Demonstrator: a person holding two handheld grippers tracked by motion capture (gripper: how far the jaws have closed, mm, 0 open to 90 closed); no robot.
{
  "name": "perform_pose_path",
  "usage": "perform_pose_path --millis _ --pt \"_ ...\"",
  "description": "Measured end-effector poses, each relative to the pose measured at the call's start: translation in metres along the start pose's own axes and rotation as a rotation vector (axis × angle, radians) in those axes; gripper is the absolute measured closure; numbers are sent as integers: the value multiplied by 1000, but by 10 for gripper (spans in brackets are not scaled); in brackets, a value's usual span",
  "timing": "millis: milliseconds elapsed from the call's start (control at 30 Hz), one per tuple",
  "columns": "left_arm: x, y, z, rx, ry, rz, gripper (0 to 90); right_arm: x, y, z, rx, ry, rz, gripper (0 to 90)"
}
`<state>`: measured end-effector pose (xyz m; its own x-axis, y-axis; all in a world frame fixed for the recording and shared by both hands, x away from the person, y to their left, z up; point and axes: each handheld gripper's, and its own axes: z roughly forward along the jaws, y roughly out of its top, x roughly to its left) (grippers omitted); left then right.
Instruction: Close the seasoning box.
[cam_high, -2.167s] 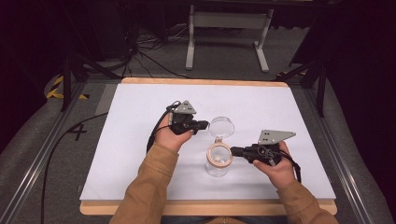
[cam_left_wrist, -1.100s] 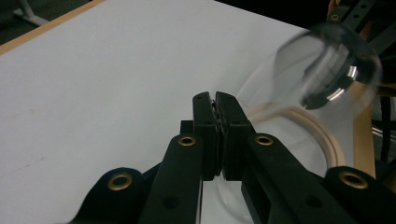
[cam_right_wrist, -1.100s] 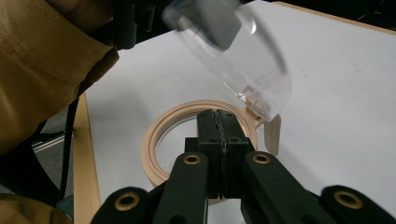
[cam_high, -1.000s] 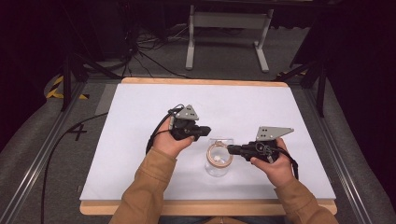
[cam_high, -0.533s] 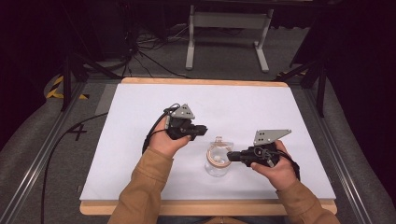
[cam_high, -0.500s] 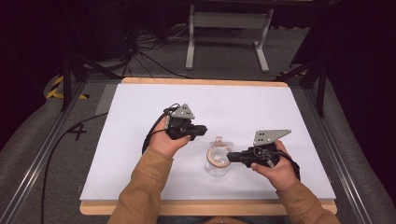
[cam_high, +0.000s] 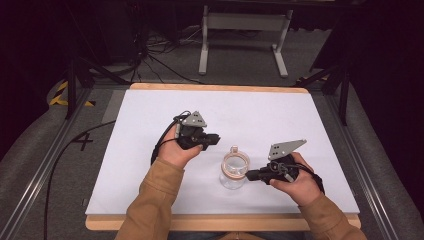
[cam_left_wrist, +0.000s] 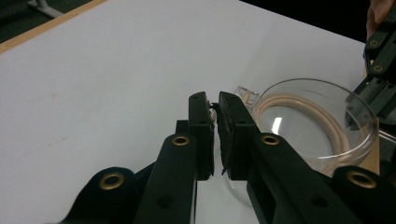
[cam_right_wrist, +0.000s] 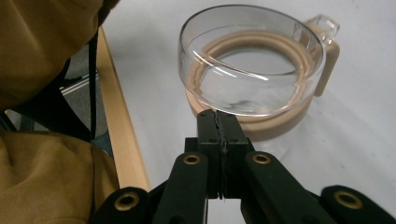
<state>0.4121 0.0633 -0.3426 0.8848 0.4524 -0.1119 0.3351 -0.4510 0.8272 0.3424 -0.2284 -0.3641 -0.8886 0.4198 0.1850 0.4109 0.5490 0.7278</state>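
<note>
Clear glass jar (cam_high: 234, 172), round and open-mouthed, with a tan sealing ring about its neck and a small clear tab on the far rim; it stands upright on the white tabletop (cam_high: 150, 120), near the front edge between the two hands. Right gripper (cam_high: 251, 175): fingers pressed together with nothing between them, tips at or just short of the jar's near rim; contact cannot be told. Left gripper (cam_high: 216, 138): fingers nearly closed with a thin gap, empty, held just beside the jar's tab.
</note>
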Motion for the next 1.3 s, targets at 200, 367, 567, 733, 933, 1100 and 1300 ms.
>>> perform_pose_path --millis 200,367,567,733,933,1100,1300 --pt "0 0 0 -1 3 -3 839 0 -2 -1 43 11 10 900" --pt "0 -3 -4 -11 11 -11 830 1 -1 -4 37 14 1 900" --pt "1 -16 -20 -6 47 -38 808 -4 12 -20 -49 7 -3 834" --pt "1 -26 -34 -2 82 -63 794 -19 20 -29 -109 -44 3 758" --pt "5 -40 -52 -4 136 -113 775 -45 20 -39 -164 -115 40 668" --pt "12 -48 -57 12 173 -135 758 -73 10 -47 -183 -201 94 599" --pt "25 -57 -55 31 189 -180 735 -101 -9 -55 -173 -294 138 524"
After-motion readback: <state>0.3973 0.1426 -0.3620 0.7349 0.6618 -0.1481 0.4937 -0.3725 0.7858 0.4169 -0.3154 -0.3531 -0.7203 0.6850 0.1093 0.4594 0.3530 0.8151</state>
